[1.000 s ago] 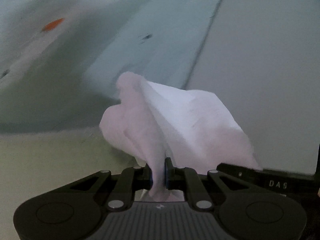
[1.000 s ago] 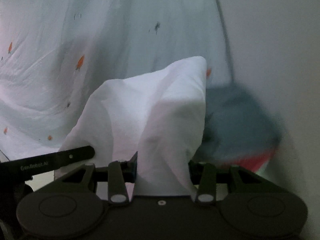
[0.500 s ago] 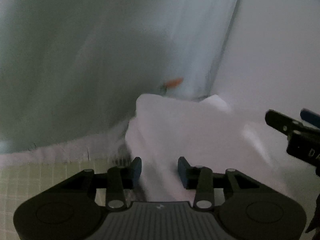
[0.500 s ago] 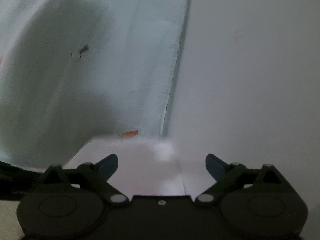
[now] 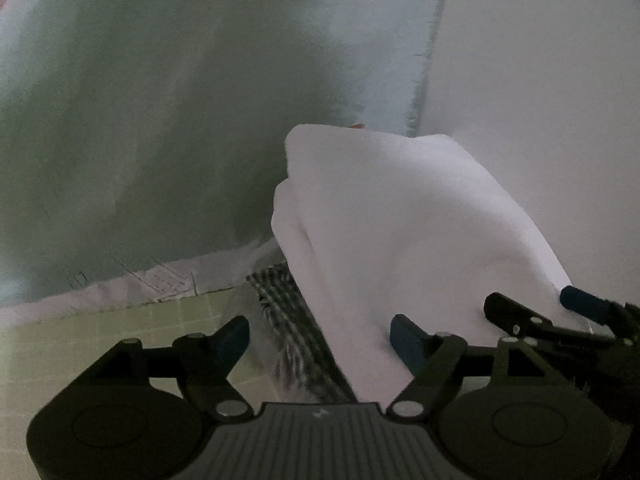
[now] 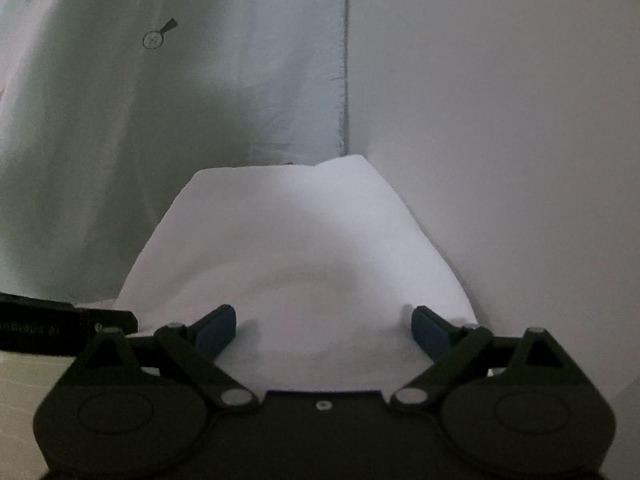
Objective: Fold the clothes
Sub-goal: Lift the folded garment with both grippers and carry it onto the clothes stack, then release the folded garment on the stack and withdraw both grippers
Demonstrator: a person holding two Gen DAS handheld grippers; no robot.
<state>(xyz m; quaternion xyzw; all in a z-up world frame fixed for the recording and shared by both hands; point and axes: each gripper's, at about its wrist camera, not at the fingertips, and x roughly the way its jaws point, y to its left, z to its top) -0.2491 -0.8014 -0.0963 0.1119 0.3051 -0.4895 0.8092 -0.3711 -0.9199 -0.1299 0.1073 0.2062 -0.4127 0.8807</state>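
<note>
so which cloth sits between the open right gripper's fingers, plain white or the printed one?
The plain white folded cloth, lying between the right gripper fingers. The printed pale sheet lies behind it.

White garment (image 6: 296,248), folded, lying flat.
Plain white fabric, smooth top, layered fold edge on its left; sits just ahead of and between the spread fingers.

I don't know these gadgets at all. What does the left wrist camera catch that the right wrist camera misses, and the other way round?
Only the left wrist view shows a dark striped fabric under the white garment, and the yellow-green grid mat. Only the right wrist view shows a small black round print on the pale sheet. Both show that garment lying folded, with the left hand-held gripper and right hand-held gripper open.
</note>
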